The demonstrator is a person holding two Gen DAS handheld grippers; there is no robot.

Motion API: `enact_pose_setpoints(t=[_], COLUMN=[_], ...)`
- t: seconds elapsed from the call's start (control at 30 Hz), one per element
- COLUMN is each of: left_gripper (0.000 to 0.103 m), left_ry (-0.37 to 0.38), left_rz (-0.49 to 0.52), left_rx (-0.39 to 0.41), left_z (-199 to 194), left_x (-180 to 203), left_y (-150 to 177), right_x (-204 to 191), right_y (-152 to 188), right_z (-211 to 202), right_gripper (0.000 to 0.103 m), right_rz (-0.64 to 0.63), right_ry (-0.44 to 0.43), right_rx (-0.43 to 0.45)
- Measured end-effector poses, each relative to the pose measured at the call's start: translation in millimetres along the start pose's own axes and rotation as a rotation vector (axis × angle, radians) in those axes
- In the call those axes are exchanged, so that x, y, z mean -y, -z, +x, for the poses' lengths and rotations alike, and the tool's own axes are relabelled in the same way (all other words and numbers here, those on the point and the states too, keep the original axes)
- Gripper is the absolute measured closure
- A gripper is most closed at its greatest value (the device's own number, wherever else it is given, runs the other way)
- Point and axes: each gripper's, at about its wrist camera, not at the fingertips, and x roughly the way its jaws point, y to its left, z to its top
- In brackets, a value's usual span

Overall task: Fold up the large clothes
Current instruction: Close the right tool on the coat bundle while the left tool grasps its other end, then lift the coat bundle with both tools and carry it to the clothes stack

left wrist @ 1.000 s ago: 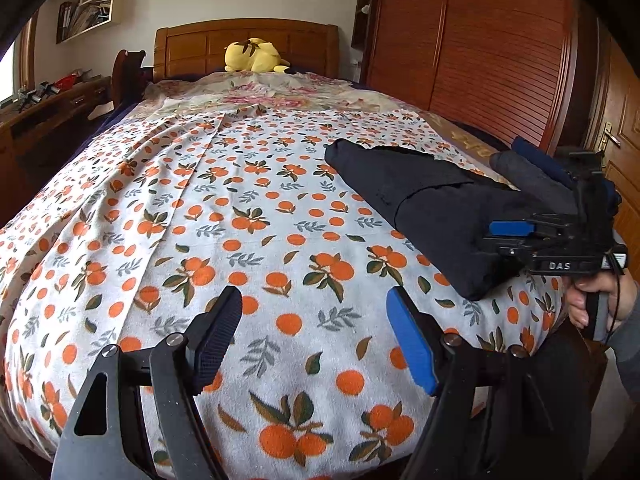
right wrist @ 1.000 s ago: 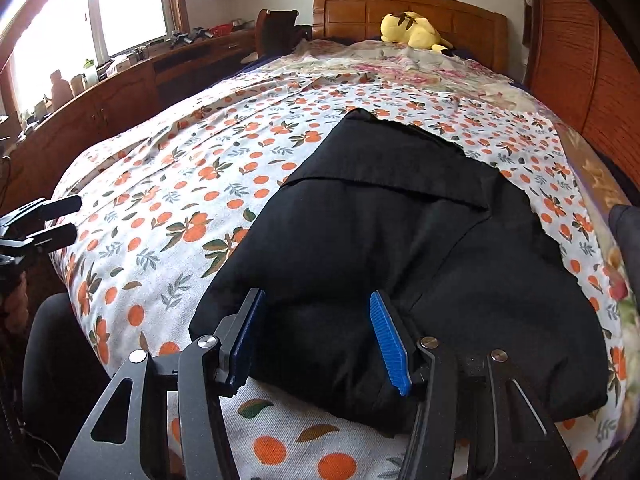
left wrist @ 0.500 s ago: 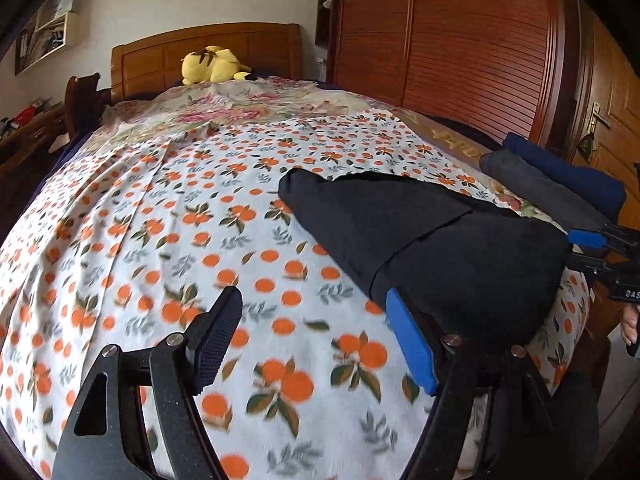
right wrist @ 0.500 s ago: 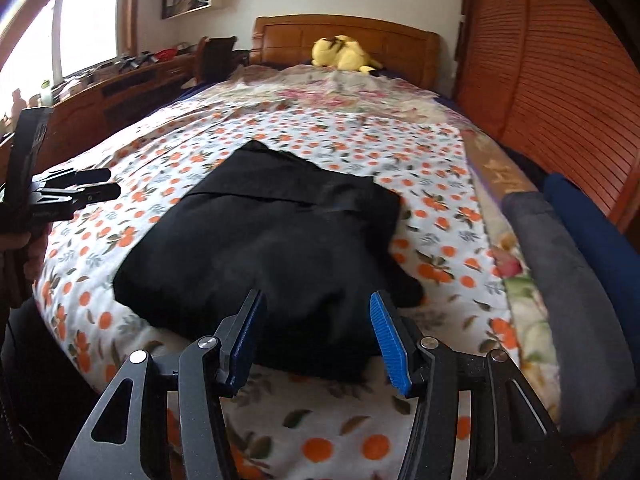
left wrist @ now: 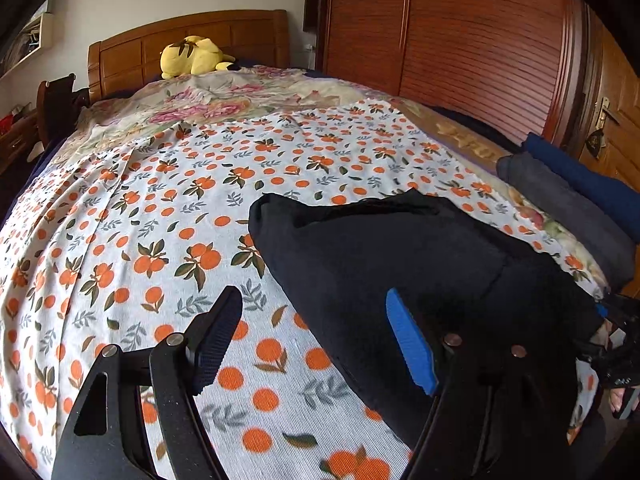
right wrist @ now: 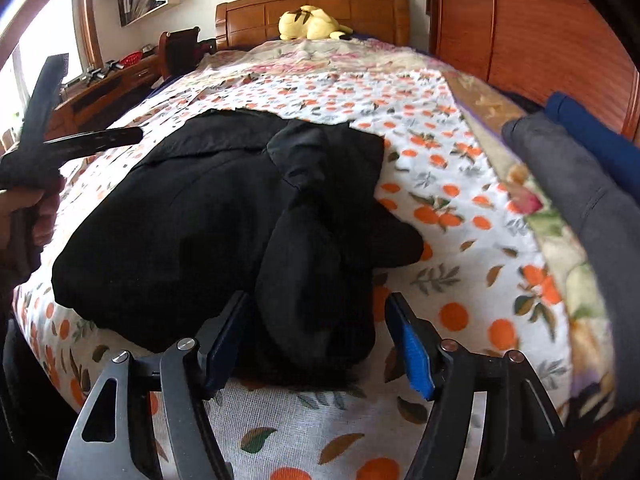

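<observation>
A black garment (left wrist: 380, 264) lies folded into a thick bundle on the orange-print bed sheet (left wrist: 168, 208), near the bed's foot. My left gripper (left wrist: 316, 340) hovers open at the bundle's left edge, its blue-padded finger over the cloth and the other over bare sheet. In the right wrist view the garment (right wrist: 192, 216) fills the middle. My right gripper (right wrist: 318, 348) straddles the bundle's bulging near end with its jaws opening, and the pads do not press the cloth. The left gripper (right wrist: 98, 98) shows at the far left, held by a hand (right wrist: 28, 208).
A grey folded cloth (right wrist: 572, 184) and a blue one (right wrist: 592, 136) lie along the bed's right edge. A yellow plush toy (left wrist: 192, 56) sits by the wooden headboard (left wrist: 224, 36). A wooden wardrobe (left wrist: 460, 40) stands to the right and a desk (right wrist: 100, 88) to the left.
Both grippers have slid right along the bed's foot. The left one now reaches the garment's left edge. The right one sits at the garment's right end, its jaws wider than before.
</observation>
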Motion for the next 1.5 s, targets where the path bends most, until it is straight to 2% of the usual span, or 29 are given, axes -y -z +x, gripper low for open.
enact_pose_setpoints(t=[0.13, 0.33, 0.53, 0.63, 0.67, 0.8, 0.87, 0.97, 1.1, 1.27, 1.5], left_gripper=[0.028, 0.028, 0.028, 0.037, 0.044, 0.060, 0.073, 0.087, 0.089, 0.090, 0.090], left_ry=[-0.016, 0.015, 0.011, 0.035, 0.047, 0.058, 0.049, 0.003, -0.036, -0.042, 0.000], left_rz=[-0.002, -0.050, -0.045, -0.052, -0.058, -0.036, -0.028, 0.027, 0.043, 0.039, 0.063], left_rx=[-0.032, -0.068, -0.097, -0.123, -0.130, -0.137, -0.140, -0.123, -0.095, -0.042, 0.039], left_z=[25, 57, 77, 87, 89, 90, 89, 80, 62, 25, -37], left_x=[-7, -18, -18, -17, -17, -12, -12, -5, -2, 0, 25], left_y=[-9, -24, -30, -30, -30, -30, -31, -34, -38, -42, -31], right_x=[13, 15, 18, 17, 17, 16, 16, 21, 27, 24, 27], right_y=[2, 5, 6, 5, 5, 4, 3, 6, 5, 1, 6], right_z=[8, 12, 19, 23, 26, 30, 29, 24, 13, -6, -50], right_gripper=[0.032, 0.033, 0.041, 0.046, 0.048, 0.061, 0.067, 0.081, 0.089, 0.092, 0.093], right_rz=[0.078, 0.097, 0.121, 0.134, 0.137, 0.133, 0.128, 0.167, 0.184, 0.134, 0.088], right_ry=[-0.073, -0.111, -0.173, -0.193, -0.198, -0.226, -0.229, -0.249, -0.278, -0.234, -0.162], right_rx=[-0.023, -0.032, -0.032, -0.033, -0.035, -0.037, -0.027, 0.023, 0.089, 0.143, 0.215])
